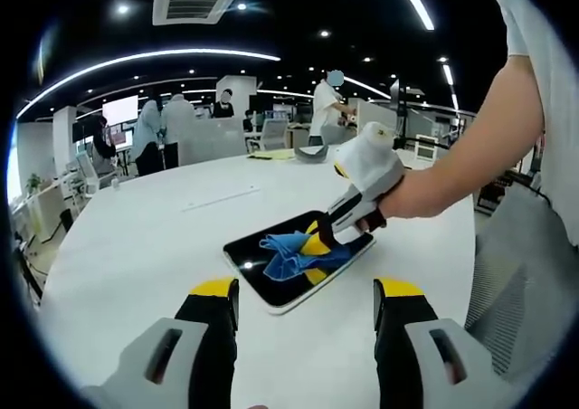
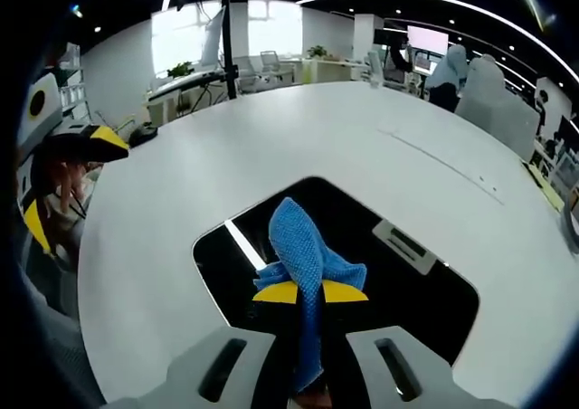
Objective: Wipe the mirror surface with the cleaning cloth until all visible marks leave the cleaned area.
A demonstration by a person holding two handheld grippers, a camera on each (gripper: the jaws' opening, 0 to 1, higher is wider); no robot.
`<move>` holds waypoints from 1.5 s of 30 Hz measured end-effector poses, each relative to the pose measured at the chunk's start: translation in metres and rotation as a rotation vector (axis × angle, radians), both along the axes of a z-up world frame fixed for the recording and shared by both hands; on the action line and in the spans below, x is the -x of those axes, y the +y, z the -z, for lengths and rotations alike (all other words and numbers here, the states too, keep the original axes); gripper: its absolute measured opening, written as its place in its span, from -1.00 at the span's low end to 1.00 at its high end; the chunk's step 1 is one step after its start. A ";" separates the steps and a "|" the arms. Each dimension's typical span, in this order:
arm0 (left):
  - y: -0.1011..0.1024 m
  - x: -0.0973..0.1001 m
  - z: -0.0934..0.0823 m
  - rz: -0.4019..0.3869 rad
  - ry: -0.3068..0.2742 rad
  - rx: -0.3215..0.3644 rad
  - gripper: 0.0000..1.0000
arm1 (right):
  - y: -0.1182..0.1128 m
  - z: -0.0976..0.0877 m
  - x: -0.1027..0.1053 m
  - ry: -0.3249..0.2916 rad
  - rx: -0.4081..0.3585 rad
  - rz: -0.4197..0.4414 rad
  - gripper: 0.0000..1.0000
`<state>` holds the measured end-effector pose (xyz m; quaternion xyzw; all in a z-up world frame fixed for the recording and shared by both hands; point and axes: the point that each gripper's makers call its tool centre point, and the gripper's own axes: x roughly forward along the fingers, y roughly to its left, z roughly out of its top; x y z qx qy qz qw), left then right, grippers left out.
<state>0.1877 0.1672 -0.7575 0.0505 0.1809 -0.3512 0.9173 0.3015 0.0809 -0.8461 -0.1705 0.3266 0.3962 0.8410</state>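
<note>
Yellow-tipped grey gripper [image 1: 308,291], seemingly white sleeve [image 1: 534,29]

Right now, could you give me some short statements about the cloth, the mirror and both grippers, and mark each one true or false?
1. The right gripper is shut on the blue cloth. True.
2. The cloth lies on the bare table, away from the mirror. False: it rests on the mirror's dark surface.
3. The left gripper holds the cloth. False: its jaws stand apart with nothing between them, short of the mirror.
4. The mirror lies flat on the white table. True.
5. The mirror stands upright against a wall. False: it lies on the table.
</note>
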 end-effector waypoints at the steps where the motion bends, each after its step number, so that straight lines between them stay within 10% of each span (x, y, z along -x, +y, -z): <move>1: 0.000 0.000 0.000 0.001 0.001 0.000 0.20 | 0.000 0.000 -0.001 -0.001 -0.001 0.001 -0.96; 45: 0.005 -0.002 0.004 -0.015 0.006 0.002 0.20 | 0.016 0.000 -0.043 -0.001 0.018 -0.017 -0.96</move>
